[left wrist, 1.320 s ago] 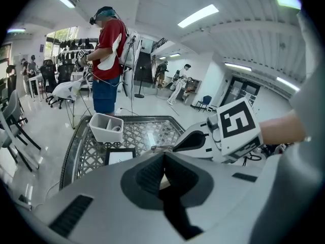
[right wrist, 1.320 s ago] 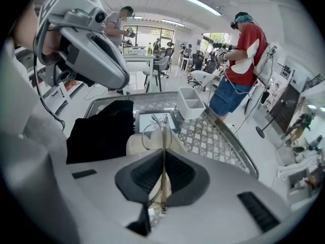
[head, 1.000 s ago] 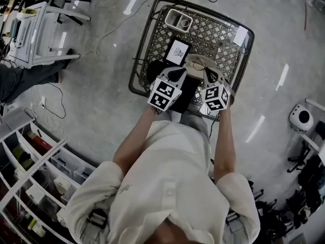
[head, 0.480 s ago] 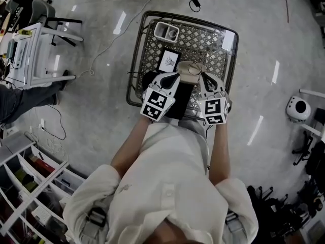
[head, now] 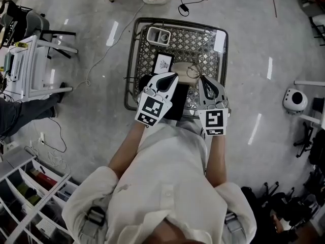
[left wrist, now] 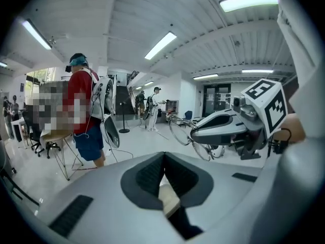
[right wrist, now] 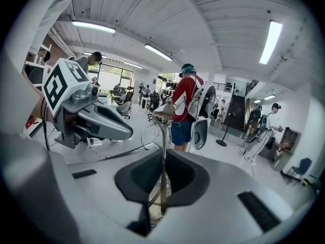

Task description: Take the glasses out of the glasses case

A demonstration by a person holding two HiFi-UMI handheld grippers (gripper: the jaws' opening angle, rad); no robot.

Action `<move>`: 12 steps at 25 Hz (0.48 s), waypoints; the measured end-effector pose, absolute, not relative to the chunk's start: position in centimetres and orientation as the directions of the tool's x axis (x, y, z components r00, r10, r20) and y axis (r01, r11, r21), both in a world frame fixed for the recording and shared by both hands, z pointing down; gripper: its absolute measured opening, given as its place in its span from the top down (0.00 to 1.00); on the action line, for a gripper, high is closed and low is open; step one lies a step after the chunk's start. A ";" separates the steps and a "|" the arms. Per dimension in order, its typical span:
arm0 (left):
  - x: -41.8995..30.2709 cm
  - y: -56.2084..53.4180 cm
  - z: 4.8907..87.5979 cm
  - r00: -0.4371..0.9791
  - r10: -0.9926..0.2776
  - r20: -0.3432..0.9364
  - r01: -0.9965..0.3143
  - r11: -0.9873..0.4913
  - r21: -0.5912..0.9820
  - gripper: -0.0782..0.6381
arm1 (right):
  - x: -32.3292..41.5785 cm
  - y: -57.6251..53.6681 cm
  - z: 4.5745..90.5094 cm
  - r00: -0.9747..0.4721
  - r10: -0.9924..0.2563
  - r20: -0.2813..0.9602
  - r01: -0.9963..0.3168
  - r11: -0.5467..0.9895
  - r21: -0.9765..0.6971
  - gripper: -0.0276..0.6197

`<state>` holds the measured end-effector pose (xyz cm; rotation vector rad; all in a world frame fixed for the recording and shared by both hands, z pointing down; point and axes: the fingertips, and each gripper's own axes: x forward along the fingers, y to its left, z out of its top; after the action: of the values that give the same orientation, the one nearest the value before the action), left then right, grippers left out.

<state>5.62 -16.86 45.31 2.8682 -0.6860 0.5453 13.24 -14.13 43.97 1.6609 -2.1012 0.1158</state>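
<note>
Wire-rimmed glasses [head: 193, 71] sit over the mesh surface [head: 203, 37], one temple pinched between the right gripper's [head: 202, 79] closed fingers. The left gripper's [head: 171, 77] fingers clamp the beige glasses case [left wrist: 168, 199] just left.

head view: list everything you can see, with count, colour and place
table: 1, dark wire mesh, on the grey floor
tray: 1, white, table's far left corner
glasses: 1, thin metal frame, table's middle
glasses case: 1, beige, near side of the glasses
card: 1, black with white picture, left of the glasses
pad: 1, black, table's near edge
round device: 1, white, floor at right
left tongs: 1, grey, shut on the glasses case
right tongs: 1, grey, shut on a glasses temple
</note>
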 end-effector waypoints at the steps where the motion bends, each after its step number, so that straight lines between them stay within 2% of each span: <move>1: 5.7 -16.8 44.7 0.835 -0.410 0.366 -0.456 -0.889 0.043 0.87 | 13.2 -13.9 43.4 -0.164 -0.907 0.388 -0.942 0.261 0.211 0.93; 12: 4.7 -16.2 38.6 0.876 -0.425 0.229 -0.438 -0.899 0.007 0.87 | 12.4 -12.2 37.5 -0.138 -0.962 0.237 -0.967 0.182 0.176 0.93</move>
<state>4.68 -16.17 38.60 2.9852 -0.6878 0.3446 12.40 -12.17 37.54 1.8384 -2.1685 0.0276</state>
